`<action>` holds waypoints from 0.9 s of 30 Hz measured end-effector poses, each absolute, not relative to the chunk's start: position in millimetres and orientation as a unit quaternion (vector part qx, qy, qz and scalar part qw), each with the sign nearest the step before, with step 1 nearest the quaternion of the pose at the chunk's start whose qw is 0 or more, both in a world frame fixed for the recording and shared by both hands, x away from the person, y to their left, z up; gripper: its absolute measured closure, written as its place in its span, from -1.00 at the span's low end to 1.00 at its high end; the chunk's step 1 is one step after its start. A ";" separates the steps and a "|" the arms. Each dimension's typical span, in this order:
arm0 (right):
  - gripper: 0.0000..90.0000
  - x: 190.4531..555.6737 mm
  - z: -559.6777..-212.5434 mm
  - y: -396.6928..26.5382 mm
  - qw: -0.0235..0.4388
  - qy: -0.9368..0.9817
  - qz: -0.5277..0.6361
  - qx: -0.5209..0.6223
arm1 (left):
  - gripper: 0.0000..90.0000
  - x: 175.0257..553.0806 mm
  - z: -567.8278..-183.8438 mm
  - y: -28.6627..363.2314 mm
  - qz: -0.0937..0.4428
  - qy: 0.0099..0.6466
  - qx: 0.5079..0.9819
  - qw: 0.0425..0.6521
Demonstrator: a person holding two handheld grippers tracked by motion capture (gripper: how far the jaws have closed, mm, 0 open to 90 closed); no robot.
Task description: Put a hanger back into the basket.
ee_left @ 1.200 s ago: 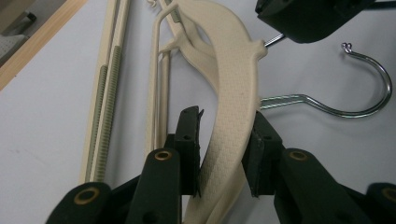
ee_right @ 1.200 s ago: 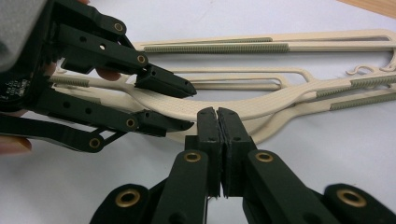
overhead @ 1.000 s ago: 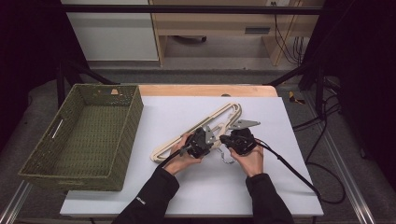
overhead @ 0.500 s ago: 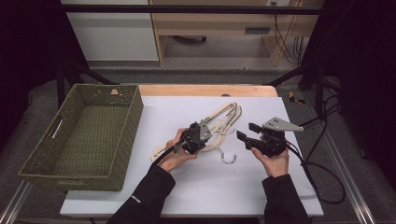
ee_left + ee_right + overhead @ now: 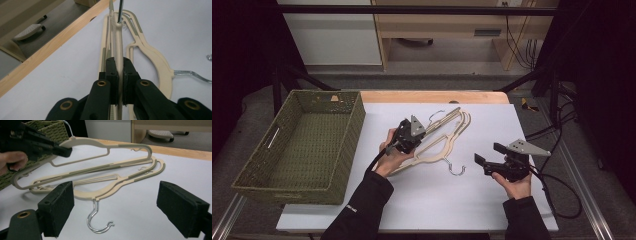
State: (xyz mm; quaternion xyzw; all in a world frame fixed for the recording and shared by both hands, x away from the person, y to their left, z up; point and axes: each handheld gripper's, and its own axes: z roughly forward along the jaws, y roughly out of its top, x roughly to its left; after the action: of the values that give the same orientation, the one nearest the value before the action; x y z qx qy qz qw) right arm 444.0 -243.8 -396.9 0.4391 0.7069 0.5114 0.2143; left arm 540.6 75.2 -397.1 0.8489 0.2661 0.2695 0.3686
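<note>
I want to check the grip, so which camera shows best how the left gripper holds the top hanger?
The left gripper view: the left gripper has its jaws clamped on the top hanger. The high view shows hand and gripper from above, pads hidden. The right gripper view shows it sideways, lifting that hanger.

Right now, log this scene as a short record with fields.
left gripper: shut on the top hanger, tilting it up off the stack
right gripper: fingers wide open, nothing between them
hanger stack: beige, on the white table
wicker basket: at the table's left
</note>
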 end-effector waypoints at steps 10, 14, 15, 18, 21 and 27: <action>-0.80 438.0 -405.4 -246.5 0.216 0.714 0.515 0.422 | 0.91 521.7 -372.3 92.6 0.260 0.288 0.829 0.402; -0.81 437.0 -408.1 -246.7 0.216 0.716 0.513 0.421 | 0.91 510.6 -359.5 102.0 0.243 0.294 0.829 0.410; -0.81 436.8 -408.6 -246.8 0.215 0.716 0.512 0.423 | 0.91 507.7 -355.9 105.3 0.239 0.294 0.829 0.411; -0.80 436.6 -409.3 -246.9 0.213 0.714 0.514 0.425 | 0.91 498.6 -346.0 114.1 0.232 0.296 0.823 0.426; -0.81 436.9 -410.2 -247.1 0.214 0.717 0.509 0.425 | 0.91 489.8 -335.9 123.0 0.228 0.295 0.820 0.434; -0.81 436.3 -410.9 -246.7 0.218 0.717 0.510 0.423 | 0.91 471.8 -316.3 140.6 0.222 0.289 0.814 0.452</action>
State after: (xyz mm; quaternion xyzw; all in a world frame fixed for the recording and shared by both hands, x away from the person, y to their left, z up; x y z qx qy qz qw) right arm 436.3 -246.7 -410.9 0.4229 0.7169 0.5098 0.2177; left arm 471.8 140.6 -316.3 0.8142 0.2895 0.2223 0.4516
